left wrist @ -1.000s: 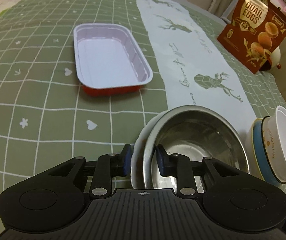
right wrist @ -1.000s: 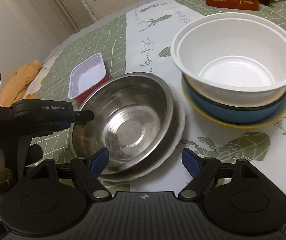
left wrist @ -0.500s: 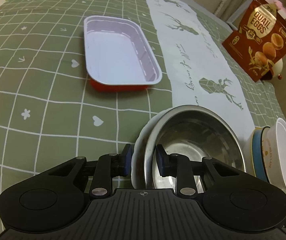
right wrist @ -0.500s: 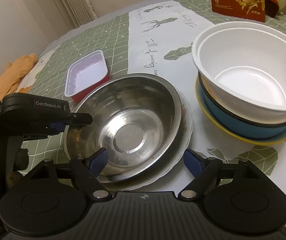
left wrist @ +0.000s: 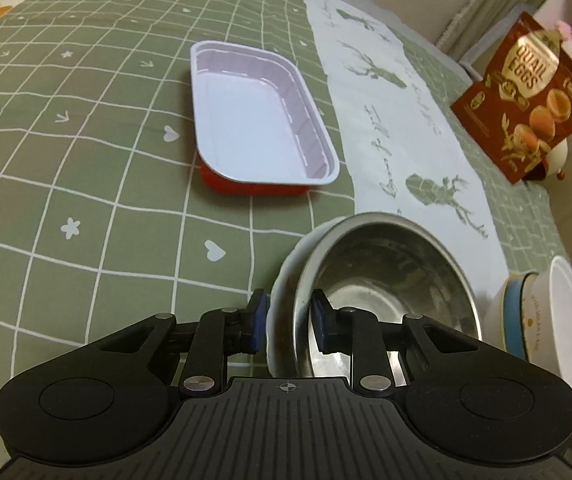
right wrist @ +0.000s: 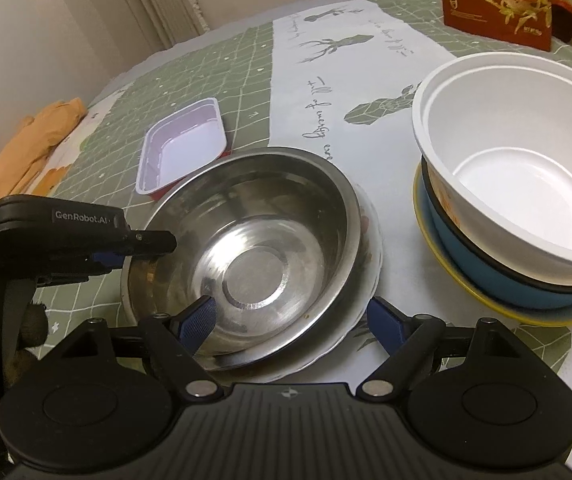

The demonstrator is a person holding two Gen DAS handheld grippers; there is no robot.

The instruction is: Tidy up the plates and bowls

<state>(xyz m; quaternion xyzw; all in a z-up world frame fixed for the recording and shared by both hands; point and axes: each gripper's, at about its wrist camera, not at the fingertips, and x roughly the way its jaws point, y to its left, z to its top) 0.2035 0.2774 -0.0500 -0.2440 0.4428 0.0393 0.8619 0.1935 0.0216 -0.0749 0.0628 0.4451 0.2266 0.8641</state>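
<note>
A steel bowl (left wrist: 386, 292) (right wrist: 253, 256) sits nested in a white plate (left wrist: 286, 280) (right wrist: 370, 240) on the green checked tablecloth. My left gripper (left wrist: 288, 320) (right wrist: 157, 242) straddles their near-left rims, one pad outside the plate and one inside the bowl. Its jaws are closing, and the pads look in contact with both rims. My right gripper (right wrist: 292, 322) stands open across the near edge, its left finger inside the bowl and its right finger outside the plate, touching neither. Right of them, a white bowl (right wrist: 518, 152) is stacked in a blue bowl (right wrist: 486, 280) on a yellow plate (right wrist: 506, 312).
A red tray with a white inside (left wrist: 257, 116) (right wrist: 181, 148) lies beyond the steel bowl on the left. A quail-egg box (left wrist: 526, 100) (right wrist: 498, 0) stands at the far right. An orange cloth (right wrist: 33, 140) lies at the table's left edge.
The left jaws have narrowed onto the plate and bowl rims, and that view has rolled a little. The right gripper has edged in, so its left finger now sits inside the bowl.
</note>
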